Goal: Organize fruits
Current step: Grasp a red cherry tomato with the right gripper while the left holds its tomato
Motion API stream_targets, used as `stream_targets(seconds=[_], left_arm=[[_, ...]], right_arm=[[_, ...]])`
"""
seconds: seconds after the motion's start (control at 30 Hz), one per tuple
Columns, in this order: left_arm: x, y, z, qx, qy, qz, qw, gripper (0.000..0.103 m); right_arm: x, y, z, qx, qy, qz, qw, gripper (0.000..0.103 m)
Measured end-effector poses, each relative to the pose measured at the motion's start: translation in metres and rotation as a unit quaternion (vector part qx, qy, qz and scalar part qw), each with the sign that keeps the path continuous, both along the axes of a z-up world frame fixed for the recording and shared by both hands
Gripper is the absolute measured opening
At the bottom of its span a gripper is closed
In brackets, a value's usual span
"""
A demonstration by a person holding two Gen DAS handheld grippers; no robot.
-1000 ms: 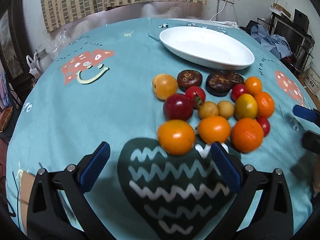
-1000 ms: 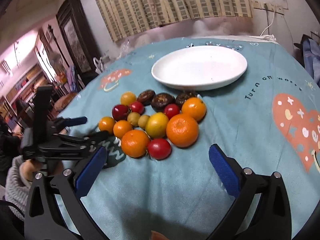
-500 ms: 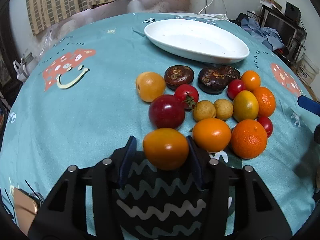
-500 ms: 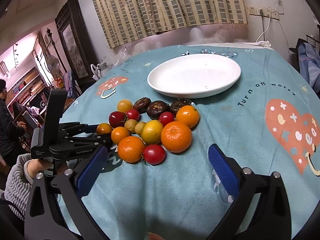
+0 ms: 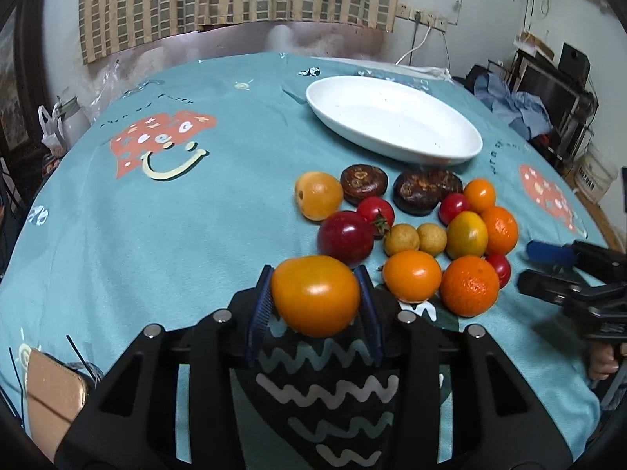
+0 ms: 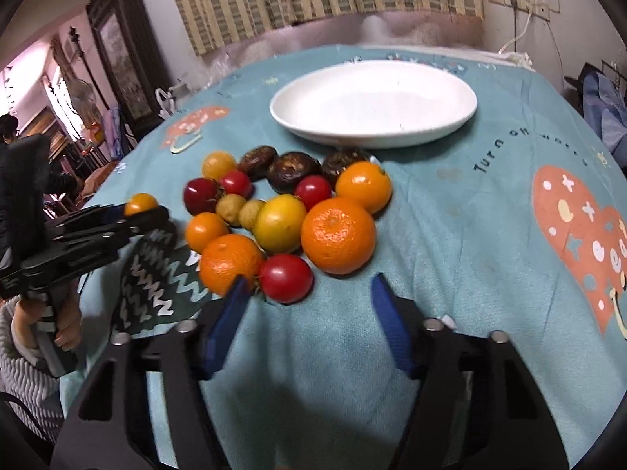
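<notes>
My left gripper (image 5: 315,305) is shut on an orange tomato (image 5: 315,295) and holds it a little above the cloth, near the left front of the fruit pile; it also shows in the right wrist view (image 6: 140,204). My right gripper (image 6: 307,319) is open and empty, its jaws partly narrowed, just in front of a red cherry tomato (image 6: 285,278). The pile holds a large mandarin (image 6: 337,235), a second mandarin (image 6: 230,262), a yellow tomato (image 6: 279,223), a dark red plum (image 5: 345,238) and brown water chestnuts (image 5: 363,184). A white oval plate (image 5: 462,149) lies empty behind the pile.
The round table has a teal cloth (image 5: 156,235) with printed patches. A tan phone-like object (image 5: 51,403) lies at the near left edge. A cabinet and a person stand beyond the table's left side in the right wrist view (image 6: 11,156).
My left gripper closed on the orange tomato and has lifted it off the cloth. My right gripper moved forward towards the pile and its jaws narrowed.
</notes>
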State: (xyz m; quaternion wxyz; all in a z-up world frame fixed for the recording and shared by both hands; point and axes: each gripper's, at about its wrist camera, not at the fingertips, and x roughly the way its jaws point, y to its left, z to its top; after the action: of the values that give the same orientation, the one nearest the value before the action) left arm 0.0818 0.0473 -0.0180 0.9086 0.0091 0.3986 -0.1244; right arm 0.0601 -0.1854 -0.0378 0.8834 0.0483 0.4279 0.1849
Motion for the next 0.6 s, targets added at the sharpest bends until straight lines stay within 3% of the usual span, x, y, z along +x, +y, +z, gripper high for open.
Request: stream_targets(seconds=[0.2,0.47,0.53,0.6], left_arm=[[-0.001,-0.001,-0.001,-0.005,0.000,-0.007,1.0000,0.042],[0.002,-0.006,-0.003,-0.003,0.007,-0.021,0.9998,0.041],[0.002,-0.007,-0.004,-0.001,0.008,-0.022,0.9997,0.041],[0.003,-0.007,-0.005,-0.003,0.009,-0.024,0.9997,0.040]], right_arm=[[0.004,0.012,-0.010,-0.002,0.026,0.015,1.000,0.046],[0.016,0.018,-0.014,0.008,0.029,0.017,0.999,0.041],[0.018,0.016,-0.015,0.017,0.028,0.018,0.999,0.033],[0.019,0.013,-0.015,0.026,0.030,0.017,0.999,0.031]])
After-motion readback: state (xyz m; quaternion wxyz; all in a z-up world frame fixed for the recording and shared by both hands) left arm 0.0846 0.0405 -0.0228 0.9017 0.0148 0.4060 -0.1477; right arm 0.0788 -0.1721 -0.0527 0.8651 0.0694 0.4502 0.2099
